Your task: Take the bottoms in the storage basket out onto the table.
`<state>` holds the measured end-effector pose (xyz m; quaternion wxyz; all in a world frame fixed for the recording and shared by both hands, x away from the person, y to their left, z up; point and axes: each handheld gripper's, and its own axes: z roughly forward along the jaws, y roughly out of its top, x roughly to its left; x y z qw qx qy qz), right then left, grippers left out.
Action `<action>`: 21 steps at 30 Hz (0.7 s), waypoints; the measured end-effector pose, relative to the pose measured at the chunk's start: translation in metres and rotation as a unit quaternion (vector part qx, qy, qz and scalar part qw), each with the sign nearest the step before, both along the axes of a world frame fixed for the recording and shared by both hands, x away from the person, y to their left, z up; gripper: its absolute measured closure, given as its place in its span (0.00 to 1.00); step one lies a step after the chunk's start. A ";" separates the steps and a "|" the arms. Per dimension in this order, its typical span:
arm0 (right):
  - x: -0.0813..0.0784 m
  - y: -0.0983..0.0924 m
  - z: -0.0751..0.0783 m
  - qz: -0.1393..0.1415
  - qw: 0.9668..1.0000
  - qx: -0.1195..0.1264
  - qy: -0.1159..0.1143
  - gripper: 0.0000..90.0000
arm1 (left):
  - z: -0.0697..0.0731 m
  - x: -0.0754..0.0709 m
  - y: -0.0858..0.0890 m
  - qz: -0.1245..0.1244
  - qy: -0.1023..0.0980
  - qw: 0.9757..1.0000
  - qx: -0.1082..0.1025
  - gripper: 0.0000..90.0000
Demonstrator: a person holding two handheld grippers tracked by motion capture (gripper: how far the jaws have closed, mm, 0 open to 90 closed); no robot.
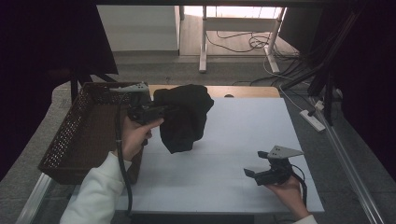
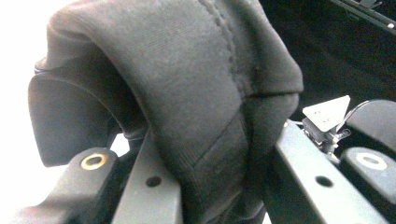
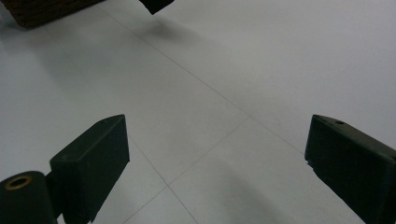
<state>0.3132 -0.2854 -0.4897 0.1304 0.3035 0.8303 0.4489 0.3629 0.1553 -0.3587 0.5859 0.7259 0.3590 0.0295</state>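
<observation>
A black garment point(image 1: 183, 119) hangs bunched above the white table point(image 1: 243, 130), its lower end close to the surface. My left gripper point(image 1: 164, 111) is shut on its left side, just right of the basket. In the left gripper view the dark knit cloth point(image 2: 201, 93) fills the space between the jaws of the left gripper point(image 2: 219, 158). My right gripper point(image 1: 256, 164) rests low near the table's front right, held in a hand, open with nothing in it. The right gripper view has the right gripper point(image 3: 217, 154) spread wide over bare table, with a corner of the garment point(image 3: 156, 4) at the top edge.
A brown wicker basket point(image 1: 86, 133) stands at the table's left edge, and its corner point(image 3: 42, 11) appears in the right gripper view. Beyond the table's far edge are desk legs, cables and a power strip point(image 1: 314, 120) on the floor.
</observation>
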 end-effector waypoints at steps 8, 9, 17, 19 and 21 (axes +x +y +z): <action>0.000 0.000 0.000 -0.001 1.000 0.000 -0.002 0.07 | -0.011 0.005 -0.014 -0.013 0.012 1.000 0.005 0.87; 0.000 -0.001 0.000 -0.001 1.000 0.000 -0.002 0.07 | -0.012 0.005 -0.016 -0.014 0.013 1.000 0.007 0.87; 0.000 -0.001 0.000 0.000 1.000 0.003 -0.002 0.07 | -0.020 0.008 -0.026 -0.023 0.022 0.999 0.007 0.87; 0.000 -0.001 0.000 0.000 1.000 0.002 -0.002 0.07 | -0.021 0.008 -0.028 -0.024 0.023 0.999 0.006 0.87; 0.000 -0.001 0.000 -0.001 1.000 0.000 -0.002 0.07 | -0.023 0.009 -0.031 -0.026 0.024 0.999 0.007 0.87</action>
